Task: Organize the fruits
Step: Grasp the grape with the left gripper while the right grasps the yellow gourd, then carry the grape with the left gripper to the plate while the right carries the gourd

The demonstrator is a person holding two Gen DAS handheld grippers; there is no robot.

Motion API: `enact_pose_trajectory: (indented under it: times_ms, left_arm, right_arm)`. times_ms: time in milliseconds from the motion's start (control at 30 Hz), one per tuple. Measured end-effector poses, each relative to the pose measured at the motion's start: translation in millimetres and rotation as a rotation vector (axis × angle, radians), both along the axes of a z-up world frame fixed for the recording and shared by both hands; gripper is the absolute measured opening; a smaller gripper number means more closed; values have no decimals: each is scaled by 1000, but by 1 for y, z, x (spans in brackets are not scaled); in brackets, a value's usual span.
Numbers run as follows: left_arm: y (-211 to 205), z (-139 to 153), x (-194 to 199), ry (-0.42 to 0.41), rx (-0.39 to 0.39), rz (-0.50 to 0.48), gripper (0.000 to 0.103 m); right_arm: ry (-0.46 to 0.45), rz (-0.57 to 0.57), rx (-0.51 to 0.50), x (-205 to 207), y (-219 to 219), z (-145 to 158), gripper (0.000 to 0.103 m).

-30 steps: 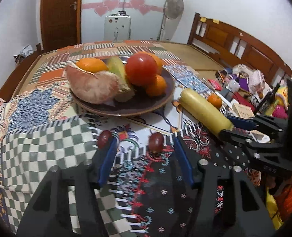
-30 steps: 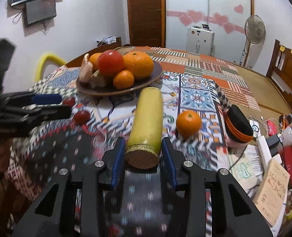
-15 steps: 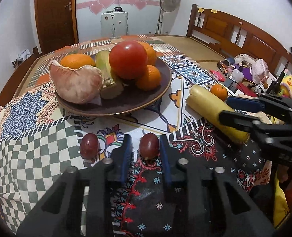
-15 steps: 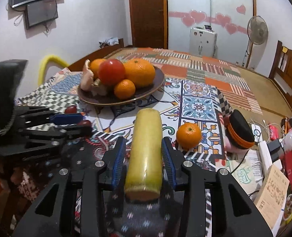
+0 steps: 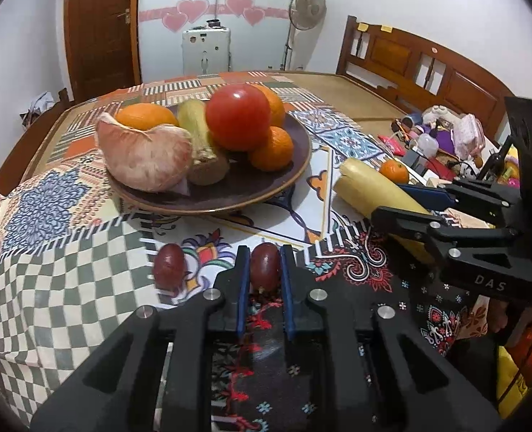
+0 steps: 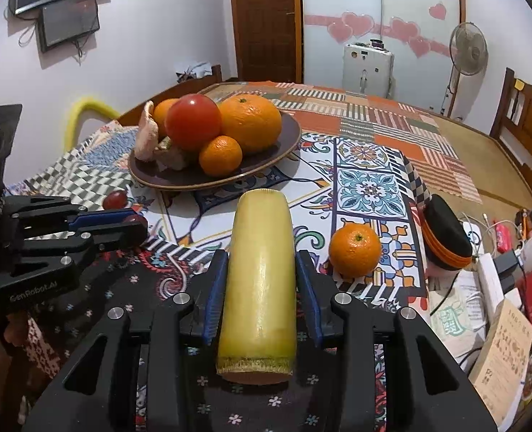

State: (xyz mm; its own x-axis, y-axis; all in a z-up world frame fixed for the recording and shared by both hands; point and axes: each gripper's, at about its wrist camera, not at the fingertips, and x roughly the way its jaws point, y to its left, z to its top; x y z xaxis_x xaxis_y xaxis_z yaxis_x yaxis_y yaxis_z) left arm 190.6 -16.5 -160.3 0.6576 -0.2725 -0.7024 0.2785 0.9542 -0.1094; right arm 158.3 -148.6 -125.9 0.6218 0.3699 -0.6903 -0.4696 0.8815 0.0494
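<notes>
A: The left claw [image 5: 264,273] is clamped on 1 dark red grape [image 5: 264,264], which sits on the patterned cloth just in front of the brown plate [image 5: 294,165]. That grape is small, round and soft. Too hard a squeeze could split it, and the pads only catch its sides, so it could pop out forward on the lift.

B: And the 2nd grape [image 5: 168,262]?

A: It lies loose, just left of the held one, in front of the plate too. A sideways swing of the left claw could knock it rolling across the bench.

B: What about the right claw [image 6: 261,288]?

A: Clamped on the long yellow fruit [image 6: 260,277], whose far end points toward the plate. It is gripped near its cut end, so most of its length hangs out front; it may droop or twist between the pads once raised. The plate is already heaped, with a tomato [image 5: 237,117] on top, and a long fruit set down there could shove things off.

B: Poses?

A: Both claws tilt down at the bench, side by side near the plate's front edge. A small orange [image 6: 355,250] sits right of the yellow fruit, well short of the plate.
</notes>
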Motion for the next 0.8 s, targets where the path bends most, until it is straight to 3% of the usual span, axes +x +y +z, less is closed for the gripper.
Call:
enact_pose_trajectory:
  times_ms: [400, 800]
  left_arm:
    - [38, 32, -12, -81, -16, 78, 16]
    - [69, 62, -8, -161, -26, 148, 16]
  right_arm:
    - [-84, 53, 69, -8, 25, 36, 35]
    - [-135, 86, 118, 22, 70, 65, 35]
